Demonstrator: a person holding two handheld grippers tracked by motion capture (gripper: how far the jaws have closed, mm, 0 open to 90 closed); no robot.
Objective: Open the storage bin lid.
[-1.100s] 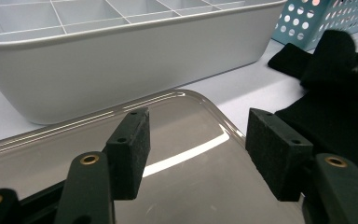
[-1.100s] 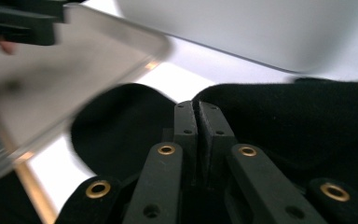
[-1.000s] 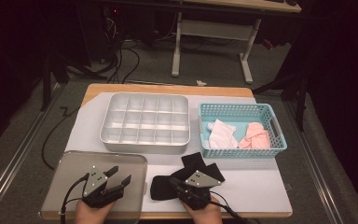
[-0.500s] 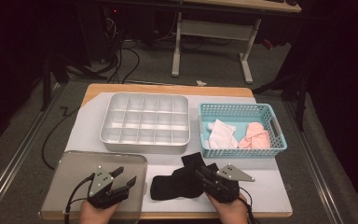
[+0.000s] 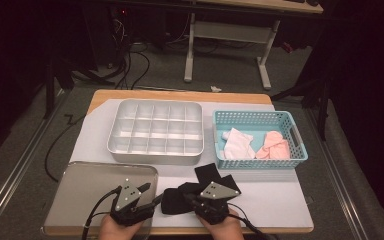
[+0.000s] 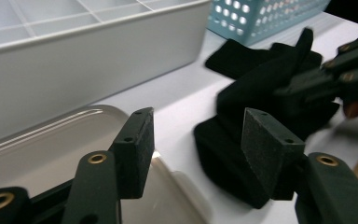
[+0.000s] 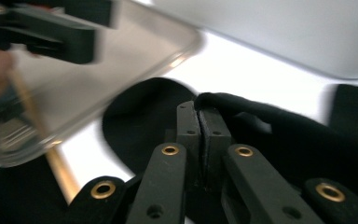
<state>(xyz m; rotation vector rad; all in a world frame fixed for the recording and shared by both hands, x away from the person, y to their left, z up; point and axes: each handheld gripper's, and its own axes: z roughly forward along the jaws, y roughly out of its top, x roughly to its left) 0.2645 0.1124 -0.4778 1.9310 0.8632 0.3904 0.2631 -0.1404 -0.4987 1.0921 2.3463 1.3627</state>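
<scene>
A black cloth (image 5: 174, 201) lies crumpled on the white mat at the front edge, with another black piece (image 5: 211, 174) just behind it. My right gripper (image 5: 190, 199) points left into the heap. Its jaws have just closed, and in the right gripper view the right gripper (image 7: 199, 109) is shut on a raised fold of the black cloth (image 7: 140, 116). My left gripper (image 5: 151, 195) sits at the right edge of the flat metal tray (image 5: 85, 182). The left gripper (image 6: 196, 149) is open; its jaws have just narrowed a little and grip nothing, with the black cloth (image 6: 261, 74) lying beyond them.
A metal box (image 5: 155, 132) with several compartments stands behind the tray. A blue basket (image 5: 257, 120) at the right holds a white cloth (image 5: 237, 145) and a pink cloth (image 5: 275, 147). White mat (image 5: 275, 195) lies bare at the front right.
The right gripper swung out to the right, then came back left onto the black cloth and shut on it. The left gripper moved a little right and forward.
</scene>
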